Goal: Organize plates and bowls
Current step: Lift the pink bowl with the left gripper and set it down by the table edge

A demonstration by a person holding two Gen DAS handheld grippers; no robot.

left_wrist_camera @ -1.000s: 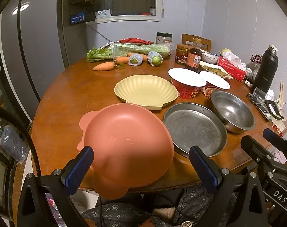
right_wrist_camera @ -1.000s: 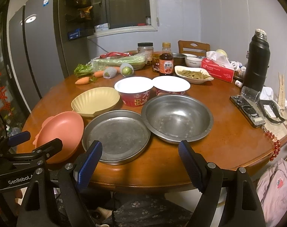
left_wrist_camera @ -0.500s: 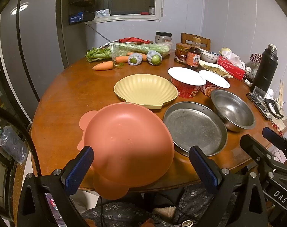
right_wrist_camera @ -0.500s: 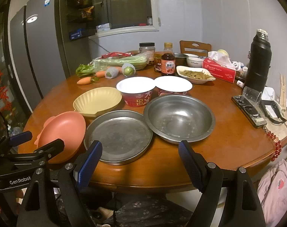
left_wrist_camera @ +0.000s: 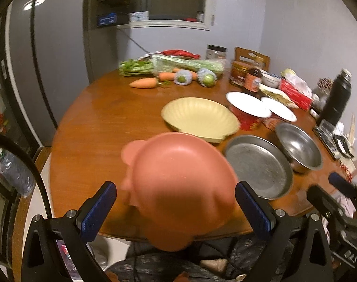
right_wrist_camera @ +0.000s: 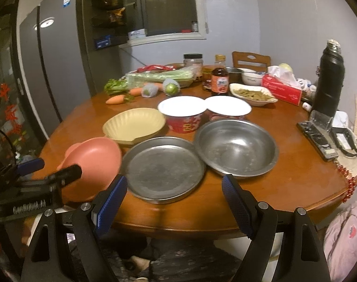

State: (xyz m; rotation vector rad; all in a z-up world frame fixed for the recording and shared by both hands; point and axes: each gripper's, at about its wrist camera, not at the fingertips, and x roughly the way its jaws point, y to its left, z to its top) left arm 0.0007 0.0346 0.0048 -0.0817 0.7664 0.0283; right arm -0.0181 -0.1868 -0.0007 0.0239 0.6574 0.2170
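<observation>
A pink bowl with ears (left_wrist_camera: 180,183) (right_wrist_camera: 93,162) sits at the near left edge of the round wooden table (left_wrist_camera: 96,136). My left gripper (left_wrist_camera: 176,209) is open, its jaws on either side of the bowl's near part, not touching. Behind the bowl lies a yellow shell-shaped plate (left_wrist_camera: 199,117) (right_wrist_camera: 133,124). A flat steel plate (right_wrist_camera: 163,166) (left_wrist_camera: 258,164) and a steel bowl (right_wrist_camera: 236,146) (left_wrist_camera: 298,145) lie side by side. My right gripper (right_wrist_camera: 172,202) is open and empty, at the table's front edge before the steel plate.
Two lidded red noodle cups (right_wrist_camera: 183,115) stand behind the steel dishes. Carrots, celery and wrapped fruit (right_wrist_camera: 150,87), jars, a sauce bottle (right_wrist_camera: 219,81), a tissue box (right_wrist_camera: 282,89) and a black flask (right_wrist_camera: 329,77) fill the far side. A phone and case (right_wrist_camera: 319,138) lie right.
My left gripper has moved forward and up, so the pink bowl now sits further between its jaws. My right gripper has crept slightly closer to the steel plate.
</observation>
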